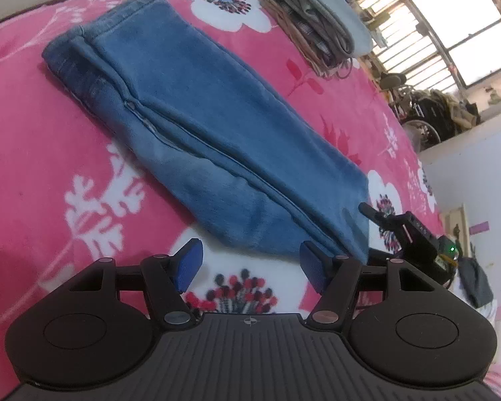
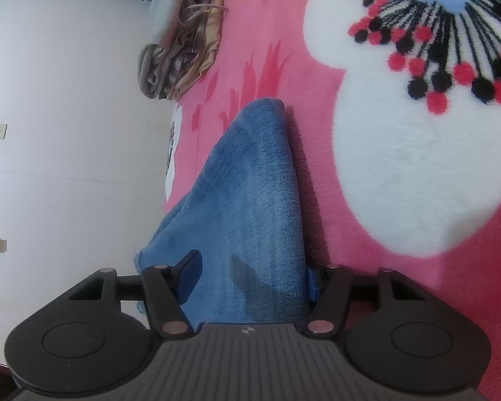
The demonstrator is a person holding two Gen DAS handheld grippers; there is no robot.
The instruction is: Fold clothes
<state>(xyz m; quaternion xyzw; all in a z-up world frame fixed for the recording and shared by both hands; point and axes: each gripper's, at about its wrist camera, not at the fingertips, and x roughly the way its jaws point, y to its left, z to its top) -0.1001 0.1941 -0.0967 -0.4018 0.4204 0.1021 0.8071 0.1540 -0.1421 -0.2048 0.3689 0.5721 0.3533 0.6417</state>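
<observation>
Folded blue jeans (image 1: 197, 127) lie flat on a bed covered by a pink blanket (image 1: 26, 153) printed with large white flowers. The denim forms a long, narrow band running diagonally, from a hemmed end at the upper left of the left wrist view to a blunt end at the lower right. A raised seam runs along its length, and the fabric looks soft and faded.

The left tool (image 1: 248, 265) hovers above the blanket just off the near end of the jeans, its blue pads spread apart with nothing between them. The right tool (image 2: 250, 277) sits at the jeans' other corner with the denim between its spread pads; no earlier view is given, and the pads do not visibly press the cloth.

A stack of folded clothes (image 1: 320, 26) sits well apart near the far edge of the bed. Wide stretches of bare blanket surround the jeans on both long sides.
</observation>
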